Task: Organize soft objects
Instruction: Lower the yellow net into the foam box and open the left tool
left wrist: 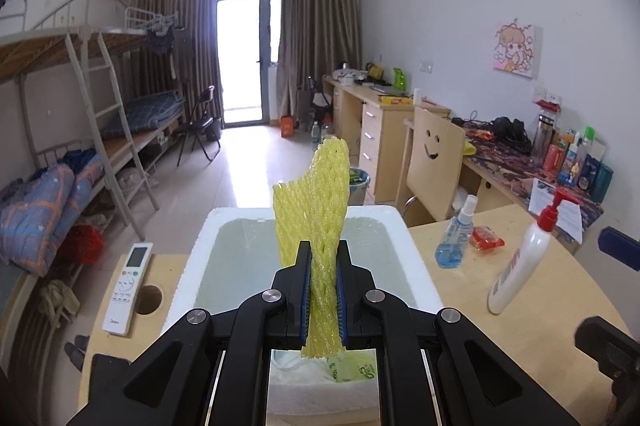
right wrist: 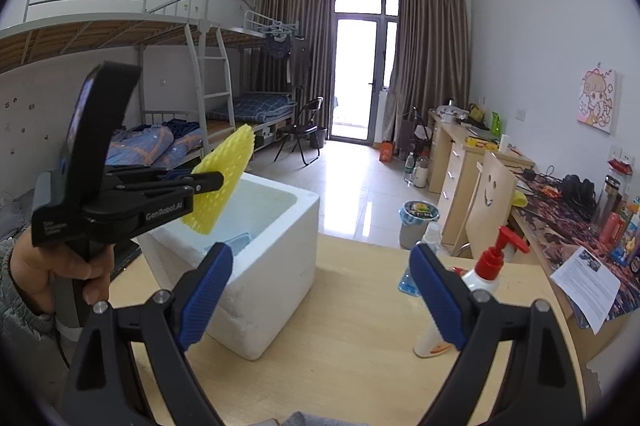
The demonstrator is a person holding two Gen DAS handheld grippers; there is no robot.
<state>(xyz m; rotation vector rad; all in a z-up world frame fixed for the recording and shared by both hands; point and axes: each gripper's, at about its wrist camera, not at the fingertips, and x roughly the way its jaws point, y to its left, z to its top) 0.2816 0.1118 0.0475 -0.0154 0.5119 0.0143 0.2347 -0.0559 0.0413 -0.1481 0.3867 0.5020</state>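
Observation:
My left gripper [left wrist: 323, 290] is shut on a yellow foam net sleeve [left wrist: 320, 201] and holds it upright above the open white foam box [left wrist: 188, 266]. In the right wrist view the left gripper [right wrist: 208, 181] shows at the left, over the box's near left corner, with the yellow sleeve [right wrist: 222, 177] sticking out of it over the box [right wrist: 276, 282]. My right gripper [right wrist: 320, 286] is open and empty above the wooden table [right wrist: 360, 346], right of the box. A green-printed soft item [left wrist: 352, 370] lies inside the box under the left gripper.
A white remote [left wrist: 128, 288] lies left of the box beside a round table hole [left wrist: 149, 300]. Right of the box stand a blue spray bottle [left wrist: 456, 238], a red packet [left wrist: 486, 238] and a white pump bottle [left wrist: 520, 266]. A smiley-face chair [left wrist: 436, 161] stands behind the table.

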